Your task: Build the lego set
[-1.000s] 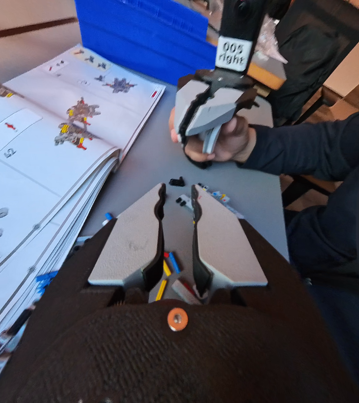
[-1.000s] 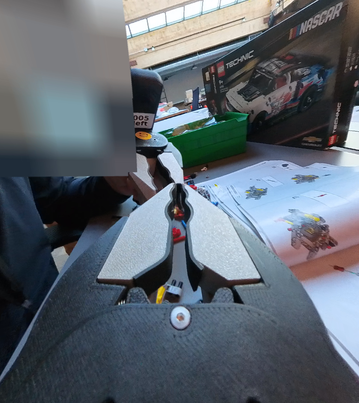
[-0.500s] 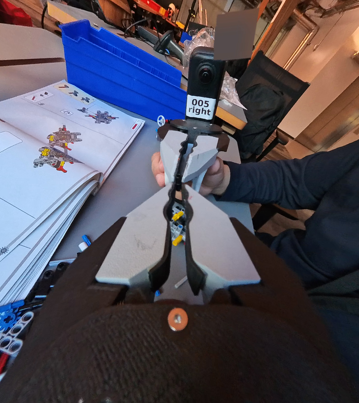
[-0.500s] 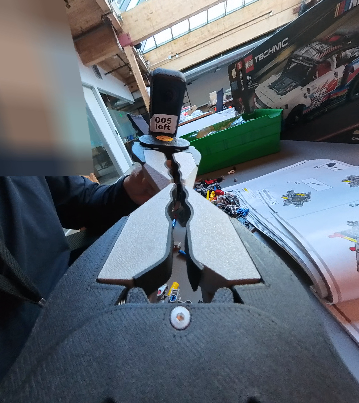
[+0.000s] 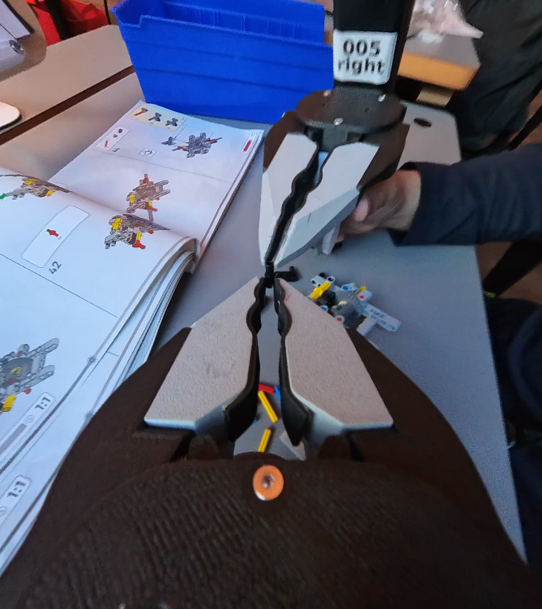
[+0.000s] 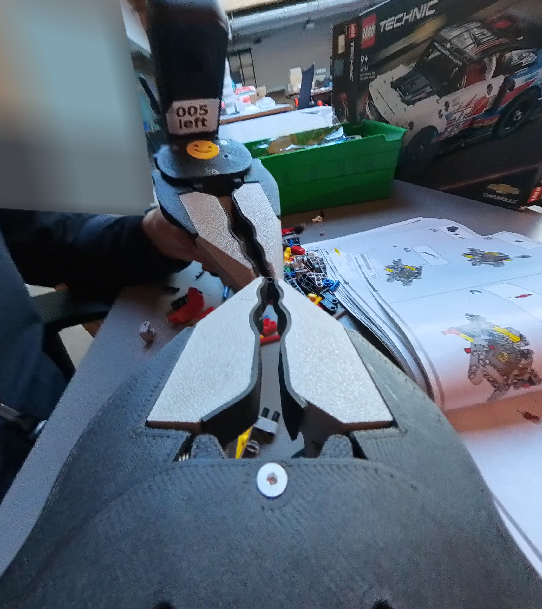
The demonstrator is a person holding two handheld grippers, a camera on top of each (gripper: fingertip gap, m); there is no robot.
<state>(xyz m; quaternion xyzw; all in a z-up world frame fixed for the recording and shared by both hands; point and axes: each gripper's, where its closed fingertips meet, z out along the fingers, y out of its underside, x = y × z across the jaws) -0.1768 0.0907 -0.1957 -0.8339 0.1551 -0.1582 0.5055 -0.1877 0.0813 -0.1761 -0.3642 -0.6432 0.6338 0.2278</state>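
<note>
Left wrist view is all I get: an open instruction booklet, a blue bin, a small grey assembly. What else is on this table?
Observer: A green bin stands past the instruction booklet's far end, with something bagged inside.
Operator: Any loose parts around?
Observer: Yes, a heap of mixed pieces lies against the booklet's edge, just beside the tips of the left hand-held gripper.
Operator: Anything else large?
Observer: A boxed car-model set stands upright next to the green bin.
</note>
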